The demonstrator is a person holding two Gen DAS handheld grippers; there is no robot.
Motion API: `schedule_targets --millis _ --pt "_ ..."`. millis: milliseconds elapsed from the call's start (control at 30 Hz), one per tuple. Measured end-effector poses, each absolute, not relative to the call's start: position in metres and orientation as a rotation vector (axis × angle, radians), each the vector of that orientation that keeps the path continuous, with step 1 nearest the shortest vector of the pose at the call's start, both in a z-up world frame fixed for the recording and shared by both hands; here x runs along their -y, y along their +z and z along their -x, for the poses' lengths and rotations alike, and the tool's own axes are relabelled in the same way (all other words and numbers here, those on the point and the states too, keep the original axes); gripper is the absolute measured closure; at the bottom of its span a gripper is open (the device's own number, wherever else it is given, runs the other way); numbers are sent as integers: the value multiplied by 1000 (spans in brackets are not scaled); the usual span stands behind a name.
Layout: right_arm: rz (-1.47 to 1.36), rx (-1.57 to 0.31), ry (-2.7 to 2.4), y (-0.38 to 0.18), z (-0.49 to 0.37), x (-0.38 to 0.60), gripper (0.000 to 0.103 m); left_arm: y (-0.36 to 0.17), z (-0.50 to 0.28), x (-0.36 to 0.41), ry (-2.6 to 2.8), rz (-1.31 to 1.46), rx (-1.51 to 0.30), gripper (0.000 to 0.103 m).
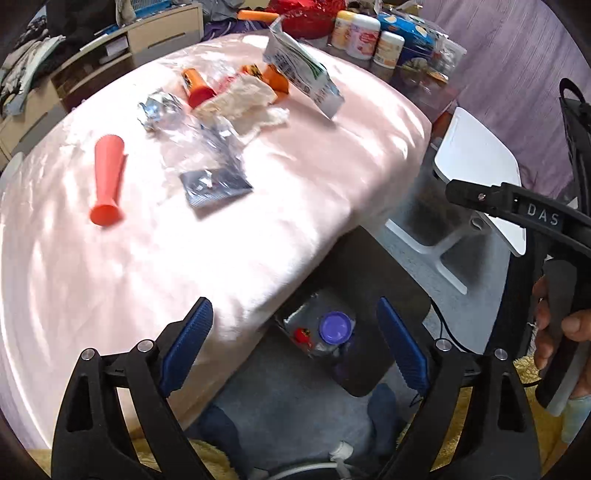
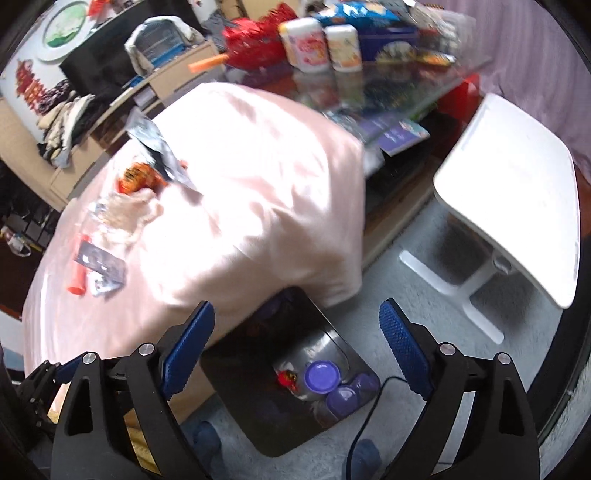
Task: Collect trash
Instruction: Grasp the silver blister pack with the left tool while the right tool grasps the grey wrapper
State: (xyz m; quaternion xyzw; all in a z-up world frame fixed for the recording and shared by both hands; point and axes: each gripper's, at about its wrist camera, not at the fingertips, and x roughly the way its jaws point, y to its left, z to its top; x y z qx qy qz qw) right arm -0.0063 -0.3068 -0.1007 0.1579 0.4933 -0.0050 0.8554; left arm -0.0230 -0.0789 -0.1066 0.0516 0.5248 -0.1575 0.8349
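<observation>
My left gripper (image 1: 294, 308) is open and holds nothing, above the black bin (image 1: 369, 266) at the table's edge. Inside the bin lie a purple lid (image 1: 335, 326) and a red wrapper (image 1: 302, 336). On the pink tablecloth (image 1: 110, 277) lie a red cone (image 1: 107, 181), crumpled foil (image 1: 159, 109), a dark sachet (image 1: 216, 186), a tissue (image 1: 243, 103), an orange bottle (image 1: 197, 88) and a white-green pouch (image 1: 303, 74). My right gripper (image 2: 296, 312) is also open and holds nothing, over the bin (image 2: 240, 398) with its purple lid (image 2: 322, 376).
A white side table (image 2: 509, 206) stands on the grey carpet right of the bin. Jars (image 1: 356, 33) and snack packs crowd a glass table behind. A black cable (image 2: 369, 402) runs past the bin. A hand (image 1: 561, 332) grips the right tool's handle.
</observation>
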Motion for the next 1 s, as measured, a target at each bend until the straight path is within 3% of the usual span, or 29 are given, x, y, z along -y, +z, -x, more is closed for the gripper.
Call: schedule_targets --millis 400,767,1000 --pt "-197 -958 110 -47 -56 268 12 -68 -22 45 -268 -36 -1056 20" --pt "-165 -1002 191 -67 -103 238 14 -79 -67 50 -271 9 -1088 49" --pt "-162 -990 260 -78 -127 223 25 -86 -82 54 -271 24 -1099 53"
